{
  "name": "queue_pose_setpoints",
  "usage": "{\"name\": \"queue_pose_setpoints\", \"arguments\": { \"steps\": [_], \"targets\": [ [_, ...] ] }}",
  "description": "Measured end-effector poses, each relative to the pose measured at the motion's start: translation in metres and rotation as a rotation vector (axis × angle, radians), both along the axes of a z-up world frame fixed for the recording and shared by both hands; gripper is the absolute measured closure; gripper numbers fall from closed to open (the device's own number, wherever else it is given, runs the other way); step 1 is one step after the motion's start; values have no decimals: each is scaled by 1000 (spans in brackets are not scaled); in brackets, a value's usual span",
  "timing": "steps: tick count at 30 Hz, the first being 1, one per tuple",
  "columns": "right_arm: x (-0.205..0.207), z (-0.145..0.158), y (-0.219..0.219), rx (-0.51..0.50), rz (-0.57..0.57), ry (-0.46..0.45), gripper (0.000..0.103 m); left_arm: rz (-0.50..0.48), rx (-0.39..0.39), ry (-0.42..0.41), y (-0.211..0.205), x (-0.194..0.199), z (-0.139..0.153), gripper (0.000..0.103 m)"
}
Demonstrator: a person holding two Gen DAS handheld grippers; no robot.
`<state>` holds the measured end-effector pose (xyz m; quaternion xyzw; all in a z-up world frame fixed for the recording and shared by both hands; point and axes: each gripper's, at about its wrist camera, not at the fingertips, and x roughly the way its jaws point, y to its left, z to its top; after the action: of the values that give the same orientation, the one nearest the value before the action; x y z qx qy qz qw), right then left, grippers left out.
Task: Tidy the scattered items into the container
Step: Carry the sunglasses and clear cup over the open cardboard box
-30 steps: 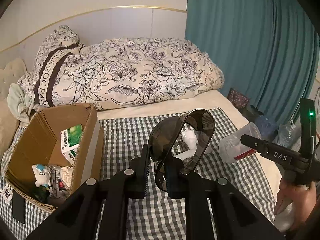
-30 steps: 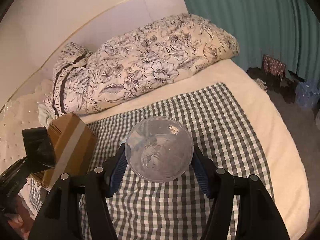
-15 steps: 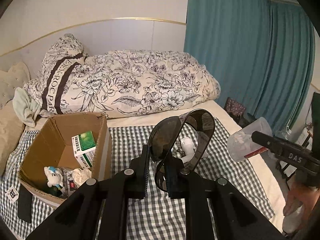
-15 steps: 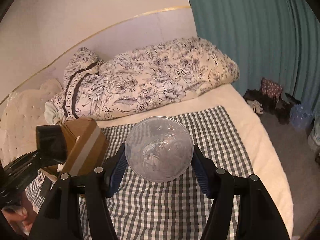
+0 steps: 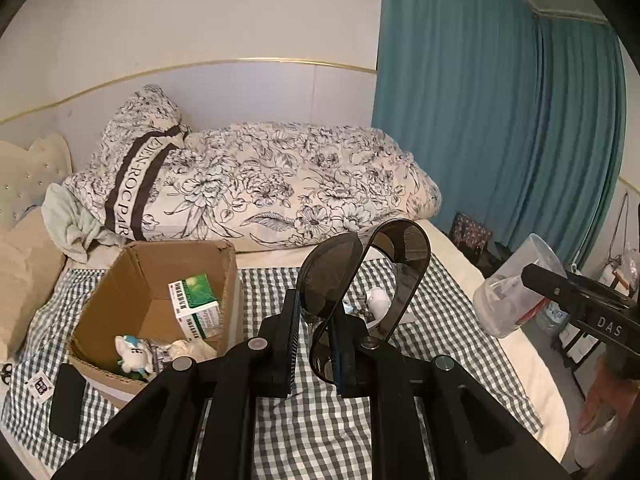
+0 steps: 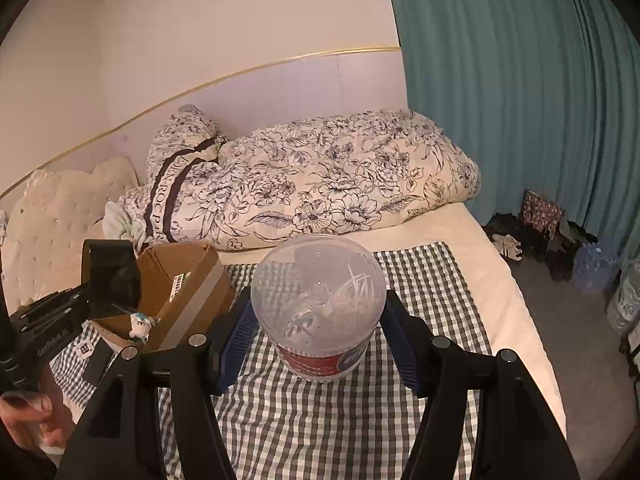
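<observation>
In the left wrist view my left gripper [image 5: 316, 320] is shut on dark sunglasses [image 5: 344, 264], held upright above the checked cloth [image 5: 440, 320]. The open cardboard box [image 5: 120, 276] sits to its left; inside lie a green-and-white medicine box [image 5: 196, 304] and a small plush toy [image 5: 132, 354]. A small white item [image 5: 378, 300] rests on the cloth behind the sunglasses. My right gripper [image 6: 319, 312] is shut on a clear plastic tub [image 6: 320, 288] with a red label, above the cloth. The tub [image 5: 508, 292] also shows at the right of the left wrist view. The box [image 6: 188, 280] lies to the right gripper's left.
A black phone [image 5: 68, 400] and a small sticker [image 5: 40, 384] lie on the cloth near the box's front. A rolled floral duvet [image 5: 260, 184] fills the far side of the bed. Teal curtains [image 6: 520, 100] and floor clutter [image 6: 552, 240] stand to the right.
Both grippers have risen and drawn back from the bed, each keeping its load. The box now sits lower and more fully in view. The tub has tilted, showing its red label.
</observation>
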<state>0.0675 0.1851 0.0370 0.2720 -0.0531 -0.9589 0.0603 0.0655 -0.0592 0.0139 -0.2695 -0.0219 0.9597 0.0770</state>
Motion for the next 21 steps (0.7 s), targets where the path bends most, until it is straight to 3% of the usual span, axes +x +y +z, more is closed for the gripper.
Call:
{"name": "queue_pose_setpoints", "arguments": {
  "steps": [21],
  "targets": [
    [-6, 14, -69, 20, 114, 46, 42, 88, -16, 23, -54, 16, 8, 89]
  ]
}}
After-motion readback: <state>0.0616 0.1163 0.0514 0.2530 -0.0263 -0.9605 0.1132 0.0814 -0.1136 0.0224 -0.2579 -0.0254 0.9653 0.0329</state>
